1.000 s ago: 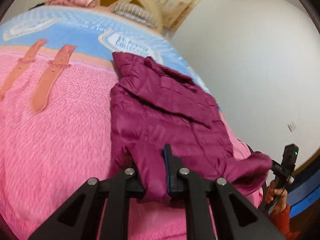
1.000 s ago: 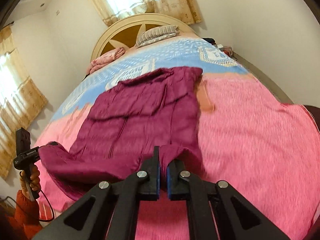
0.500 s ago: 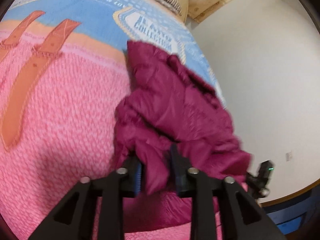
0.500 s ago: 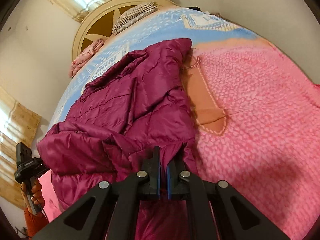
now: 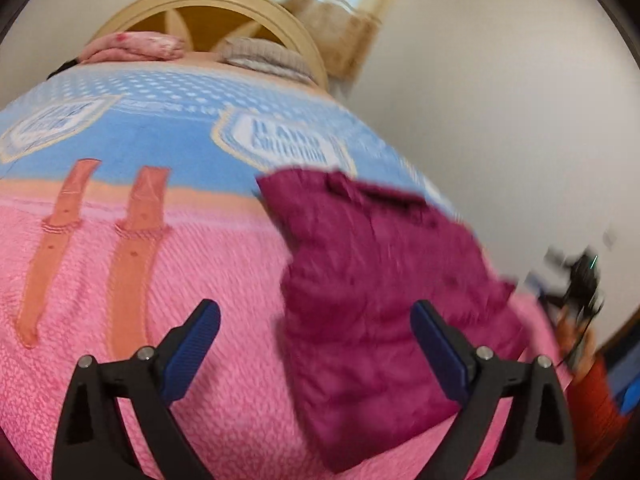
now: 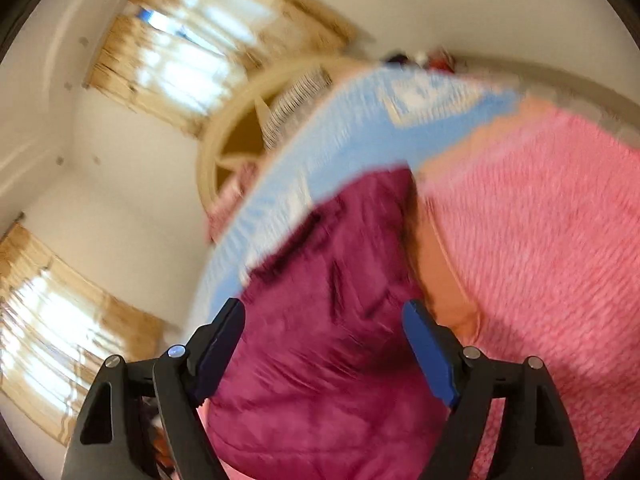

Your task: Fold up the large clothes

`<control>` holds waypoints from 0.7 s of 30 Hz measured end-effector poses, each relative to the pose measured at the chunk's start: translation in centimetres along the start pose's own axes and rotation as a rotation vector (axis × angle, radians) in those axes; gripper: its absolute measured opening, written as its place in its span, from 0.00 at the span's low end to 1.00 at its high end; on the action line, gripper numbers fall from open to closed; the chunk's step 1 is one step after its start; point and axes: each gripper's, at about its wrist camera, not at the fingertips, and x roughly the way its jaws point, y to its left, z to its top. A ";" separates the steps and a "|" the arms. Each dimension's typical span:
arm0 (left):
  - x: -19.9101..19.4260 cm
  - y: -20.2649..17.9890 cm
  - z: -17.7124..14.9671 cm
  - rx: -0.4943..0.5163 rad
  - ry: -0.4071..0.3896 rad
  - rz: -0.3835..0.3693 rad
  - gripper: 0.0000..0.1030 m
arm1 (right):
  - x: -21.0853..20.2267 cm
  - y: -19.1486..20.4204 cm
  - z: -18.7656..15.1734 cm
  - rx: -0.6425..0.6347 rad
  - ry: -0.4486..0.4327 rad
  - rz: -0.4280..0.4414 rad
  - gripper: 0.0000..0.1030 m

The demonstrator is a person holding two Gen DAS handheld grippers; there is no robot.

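Both pairs of jaws stand wide apart and grip nothing; they have just been opening. The left gripper (image 5: pixel 316 354) hangs over the bed, its blue pads (image 5: pixel 438 354) spread to either side of the lower frame, and the near edge of the magenta puffer jacket (image 5: pixel 384 300) shows in the gap between them without touching either pad. The right gripper (image 6: pixel 324 350) is spread the same way, with the jacket (image 6: pixel 324 320) filling the space between its jaws — the pads are clear of the cloth.

The jacket lies folded over on itself on the bedspread (image 5: pixel 208 280), toward the right of the left wrist view, its far end reaching the blue band of the spread and its near end on the pink part. Two orange strap shapes (image 5: pixel 136 248) are printed on the spread at the left of that view, well apart from the jacket. At the right edge of that view the other gripper and the hand (image 5: pixel 576 320) holding it show only as a blur above an orange sleeve (image 5: pixel 600 392).

Beyond, at the top, a rounded cream headboard (image 5: pixel 224 0) with a pink pillow (image 5: pixel 136 46) and a striped one (image 5: pixel 264 56) — and tan curtains (image 6: pixel 192 52) over bright windows in the right wrist view, which is heavily blurred.
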 end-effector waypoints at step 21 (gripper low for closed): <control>8.2 -2.5 -1.1 -0.002 0.143 -0.008 0.42 | 9.2 1.7 -5.3 -0.654 0.235 -0.421 0.48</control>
